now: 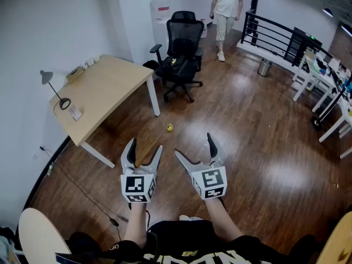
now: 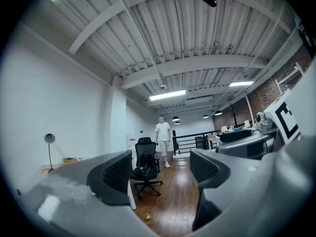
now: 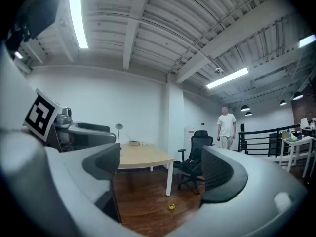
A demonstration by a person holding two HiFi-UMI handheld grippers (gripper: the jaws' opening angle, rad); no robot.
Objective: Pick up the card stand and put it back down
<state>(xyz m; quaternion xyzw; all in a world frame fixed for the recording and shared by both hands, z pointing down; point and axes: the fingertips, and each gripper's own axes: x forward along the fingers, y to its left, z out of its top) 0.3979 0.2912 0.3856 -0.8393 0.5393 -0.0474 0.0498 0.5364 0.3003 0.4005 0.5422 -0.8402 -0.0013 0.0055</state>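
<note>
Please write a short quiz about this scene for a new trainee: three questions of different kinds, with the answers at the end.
1. True or false: the left tool and the right tool are both open, with nothing between their jaws.
2. Multiple choice: the small yellow object lies A) on the floor, B) on a shelf, C) in a box.
3. Fill in the gap: the desk lamp stands on the ____.

Key: 1 true; 2 A; 3 table.
</note>
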